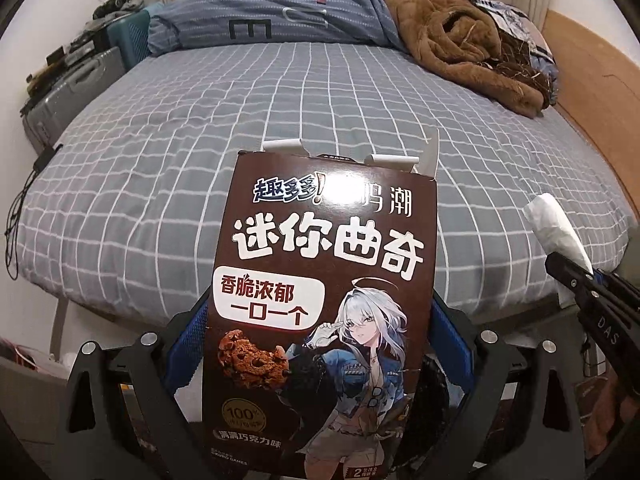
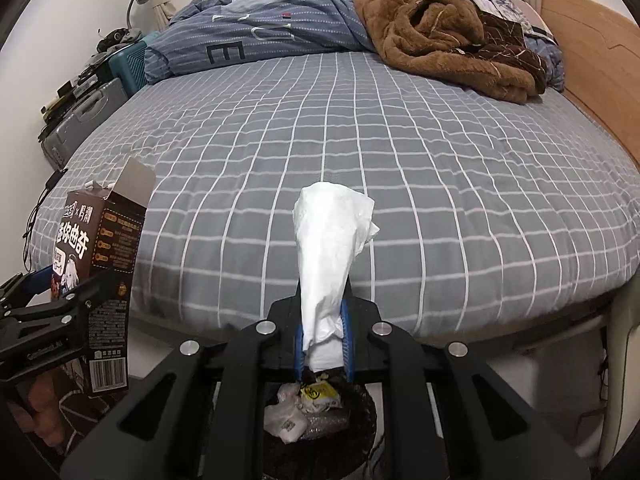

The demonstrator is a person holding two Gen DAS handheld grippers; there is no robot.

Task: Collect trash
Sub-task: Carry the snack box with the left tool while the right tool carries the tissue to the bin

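My left gripper (image 1: 318,344) is shut on a brown cookie box (image 1: 320,304) with its top flaps open, held upright in front of the bed. The box and left gripper also show at the left of the right wrist view (image 2: 96,264). My right gripper (image 2: 323,340) is shut on a crumpled white tissue (image 2: 328,248) that sticks up between the blue pads. The tissue also shows at the right of the left wrist view (image 1: 554,226). A dark trash bin (image 2: 320,412) with wrappers inside sits directly below the right gripper, partly hidden by it.
A bed with a grey checked sheet (image 2: 360,140) fills both views. A blue duvet (image 2: 260,36) and a brown blanket (image 2: 448,32) lie at its far end. Suitcases (image 2: 84,116) stand at the left wall. A wooden headboard (image 2: 592,64) is at the right.
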